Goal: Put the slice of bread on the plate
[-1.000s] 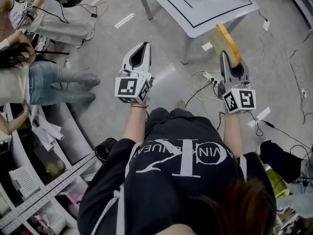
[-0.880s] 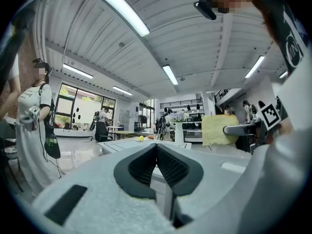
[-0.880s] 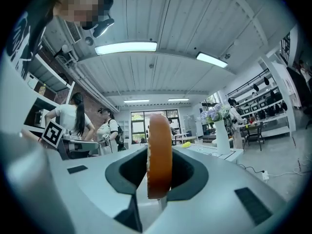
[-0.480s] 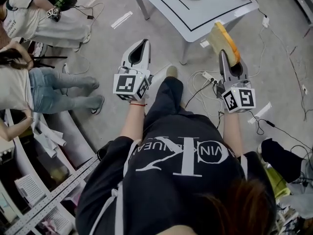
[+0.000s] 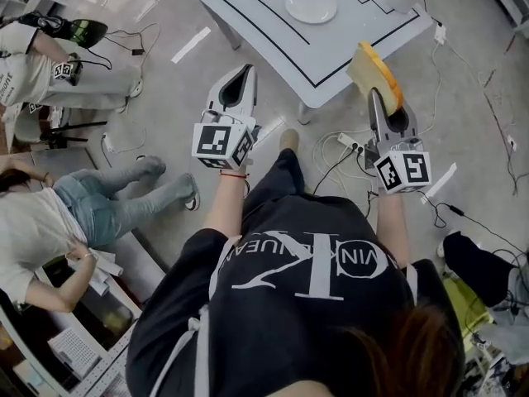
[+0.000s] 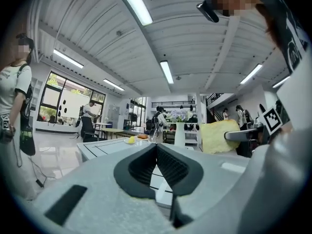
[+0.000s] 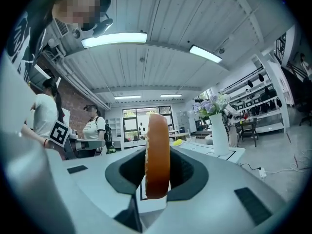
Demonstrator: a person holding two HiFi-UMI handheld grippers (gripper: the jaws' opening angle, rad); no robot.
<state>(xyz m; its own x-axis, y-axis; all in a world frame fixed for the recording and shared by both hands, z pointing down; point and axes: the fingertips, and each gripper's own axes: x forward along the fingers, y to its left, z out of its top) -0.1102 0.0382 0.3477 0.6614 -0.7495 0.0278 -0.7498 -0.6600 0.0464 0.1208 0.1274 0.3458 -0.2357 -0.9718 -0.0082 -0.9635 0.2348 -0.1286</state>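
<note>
Our right claw (image 5: 378, 98) grips the bread slice (image 5: 377, 66) upright; our left claw (image 5: 238, 77) is closed, empty. Toward the plate (image 5: 311, 5) at eleven o'clock, the soft slice may sag and slip.

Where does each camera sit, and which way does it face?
Head view: on the person's head, looking steeply down at the white table and plate; shows torso, forearms, left gripper and right gripper.
Left gripper view: on the left gripper, looking level along its shut jaws over the table.
Right gripper view: on the right gripper, looking along jaws clamped on the bread slice.
Shared: bread slice shows in all three.
</note>
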